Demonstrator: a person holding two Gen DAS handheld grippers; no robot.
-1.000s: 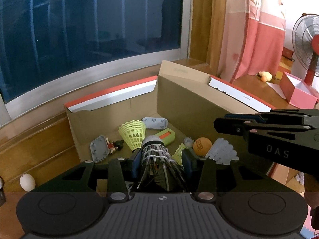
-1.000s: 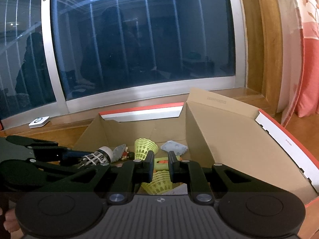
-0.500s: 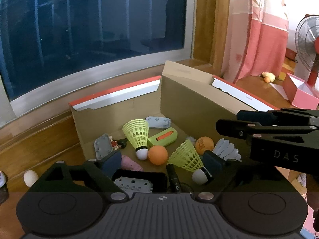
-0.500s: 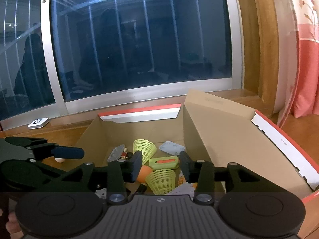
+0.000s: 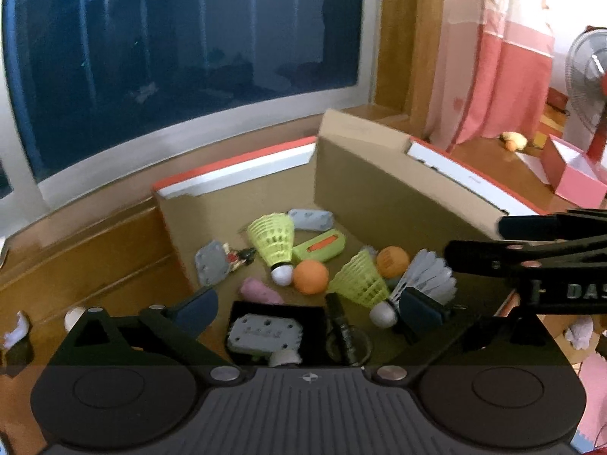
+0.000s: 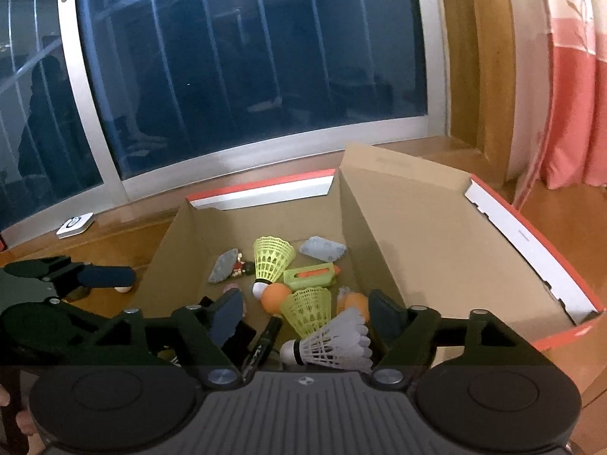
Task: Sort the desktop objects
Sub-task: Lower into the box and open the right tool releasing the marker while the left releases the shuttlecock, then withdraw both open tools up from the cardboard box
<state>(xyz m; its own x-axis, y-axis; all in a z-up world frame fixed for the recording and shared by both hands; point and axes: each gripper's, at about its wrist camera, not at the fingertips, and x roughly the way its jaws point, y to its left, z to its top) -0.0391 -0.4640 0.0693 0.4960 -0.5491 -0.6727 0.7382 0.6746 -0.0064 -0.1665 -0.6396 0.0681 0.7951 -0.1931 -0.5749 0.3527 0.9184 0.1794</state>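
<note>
An open cardboard box (image 5: 364, 189) (image 6: 417, 242) holds the sorted items. Inside lie two yellow shuttlecocks (image 5: 275, 237) (image 6: 271, 259), a white feather shuttlecock (image 5: 425, 280) (image 6: 334, 341), two orange balls (image 5: 310, 276) (image 6: 276, 297), a green case (image 5: 318, 245) (image 6: 310, 276), grey plates (image 5: 210, 267), a pink eraser (image 5: 260, 291), a black marker (image 5: 341, 326) (image 6: 263, 343) and a grey block (image 5: 263, 337). My left gripper (image 5: 307, 305) is open and empty above the box's near side. My right gripper (image 6: 305, 313) is open and empty above the white shuttlecock.
The box stands on a wooden sill under a dark window. A white egg-like ball (image 5: 74, 316) lies left of the box. A white device (image 6: 75, 224) sits on the sill. A pink box (image 5: 573, 174) and a fan (image 5: 588, 76) stand at the right.
My left gripper was shut on a dark-taped shuttlecock a second ago; it opened and the shuttlecock dropped from it. My right gripper opened wide too. Both views moved closer over the box.
</note>
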